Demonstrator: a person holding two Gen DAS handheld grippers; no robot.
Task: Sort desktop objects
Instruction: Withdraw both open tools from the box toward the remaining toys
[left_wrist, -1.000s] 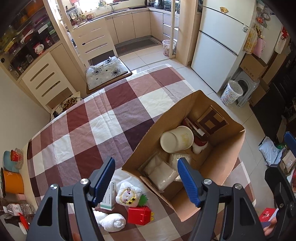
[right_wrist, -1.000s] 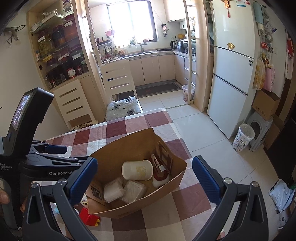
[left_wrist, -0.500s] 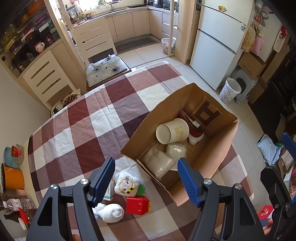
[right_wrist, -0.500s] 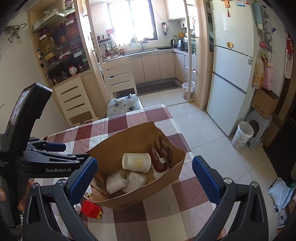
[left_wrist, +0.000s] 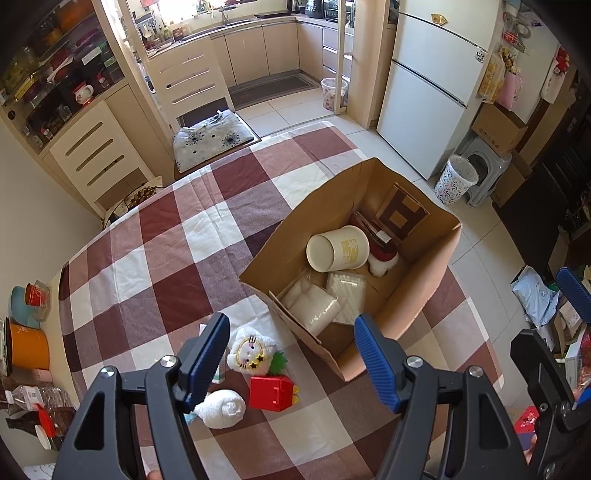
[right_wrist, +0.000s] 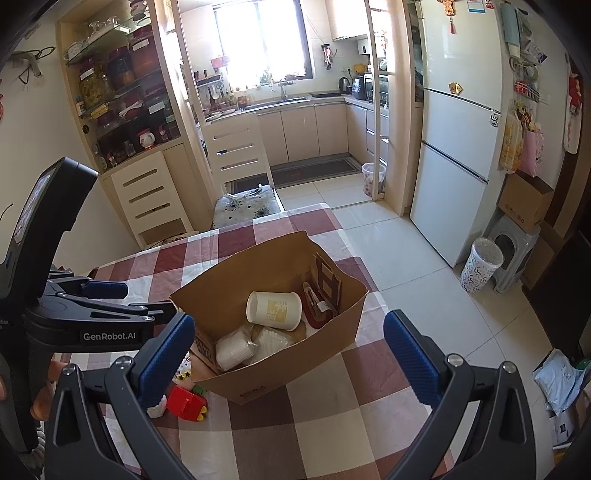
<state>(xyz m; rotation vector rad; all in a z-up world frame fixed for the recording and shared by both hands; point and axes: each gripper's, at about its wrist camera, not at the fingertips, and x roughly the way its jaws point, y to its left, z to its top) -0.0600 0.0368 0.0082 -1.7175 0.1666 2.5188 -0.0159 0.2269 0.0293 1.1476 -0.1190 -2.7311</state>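
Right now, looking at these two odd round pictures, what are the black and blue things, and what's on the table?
They are hand-held tongs, one in each of a person's hands, each with a camera looking along its blue pads. The left tongs and right tongs are both open and empty. On the checked tablecloth stands a cardboard box holding a cream cup and plastic packets. Beside it lie a plush toy, a red toy box and a rolled white towel.

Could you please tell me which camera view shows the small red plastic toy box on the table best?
The left wrist view: the small red plastic toy box lies fully exposed on the checked tablecloth. In the right wrist view it sits low, partly behind the right hand-held gripper.
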